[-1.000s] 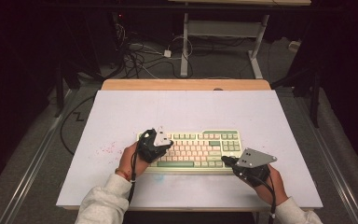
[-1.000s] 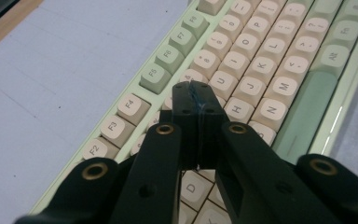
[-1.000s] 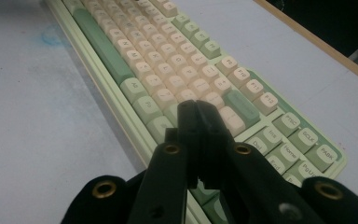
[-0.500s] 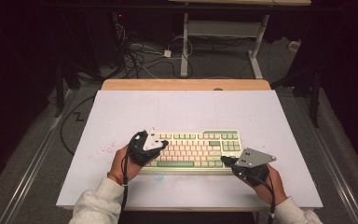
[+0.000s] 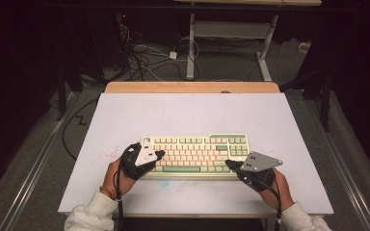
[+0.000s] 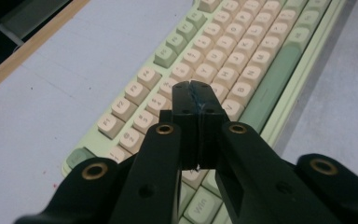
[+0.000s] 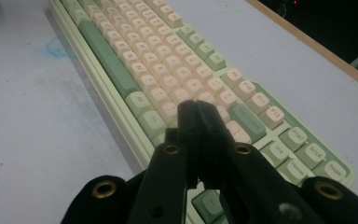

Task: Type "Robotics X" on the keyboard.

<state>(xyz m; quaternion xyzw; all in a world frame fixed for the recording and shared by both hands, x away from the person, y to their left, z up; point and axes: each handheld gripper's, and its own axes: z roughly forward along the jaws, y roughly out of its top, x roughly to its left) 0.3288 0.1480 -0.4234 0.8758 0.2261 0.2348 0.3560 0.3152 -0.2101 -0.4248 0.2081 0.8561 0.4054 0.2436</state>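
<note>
From above, high view: pale green and cream mechanical keyboard sits flat on the white tabletop, near the person's edge, long side parallel to that edge. Left hand comes in from bottom left, white sleeve at the table edge, forearm angled up and to the right. Left gripper reaches over the keyboard's left end, tip above the leftmost key columns. Right hand comes in from bottom right, angled up and to the left. Right gripper carries the grey three-cornered plate on top; its tip is at the keyboard's front edge, right of the green spacebar. Cables lie on the floor beyond the table.

Left gripper view: both black jaws pressed together, no gap, nothing between them. Left gripper's tip hovers over the letter keys of the keyboard, pitched down at them; whether it touches a keycap I can't tell. Function row runs off to the left, green spacebar to the right.

Right gripper view: jaws also fully closed, empty. Right gripper's tip is over the cream keys just left of a green key, toward the keyboard's right-hand end. Contact unclear. Spacebar stretches away up left; faint blue smudge on the tabletop beside the keyboard's front edge.
</note>
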